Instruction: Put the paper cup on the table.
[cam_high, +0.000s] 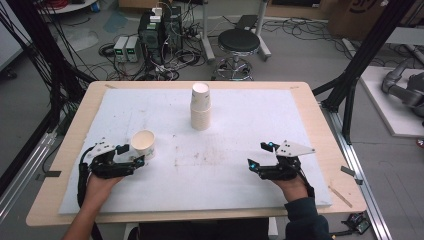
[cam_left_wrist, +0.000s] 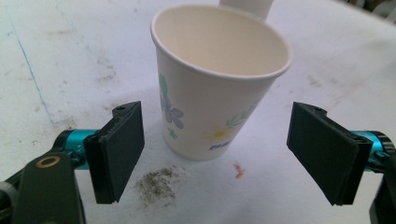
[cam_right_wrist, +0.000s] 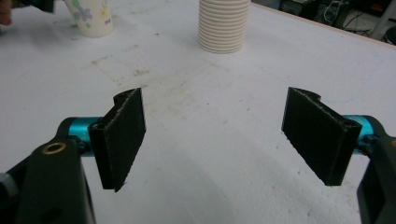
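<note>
A: L tongs (cam_high: 131, 155) status?

B: released, jaws wide apart; sitting near-left on the surface (cam_high: 75, 130); single paper cup (cam_high: 144, 143) stands upright just beyond the tips, open side up; in the left gripper view the cup (cam_left_wrist: 212, 88) sits between the two pads but a bit farther out, pads not touching it; flower print on the cup wall, empty inside as far as I can see.

A: R tongs (cam_high: 259, 155)?

B: also released, jaws wide, nothing between them; near-right, low over the white mat (cam_high: 250, 115); held by a hand (cam_high: 292, 187) w/ dark sleeve; well apart from the cup.

A: other stuff on the surface?

B: stack of paper cups (cam_high: 200, 106) standing far-centre, upright; in the right gripper view the stack (cam_right_wrist: 222, 25) shows ribbed rims, far ahead of the jaws, w/ the single cup (cam_right_wrist: 91, 16) off to its left; mat has brown smudges in the middle (cam_high: 200, 157); dark crumb patch (cam_left_wrist: 156, 184) and a small red mark (cam_left_wrist: 238, 170) on the mat just near of the cup base.

A: L hand?

B: L hand (cam_high: 100, 187) gripping the tool from the near edge, bare forearm; can't tell contact of tongs w/ mat.
</note>
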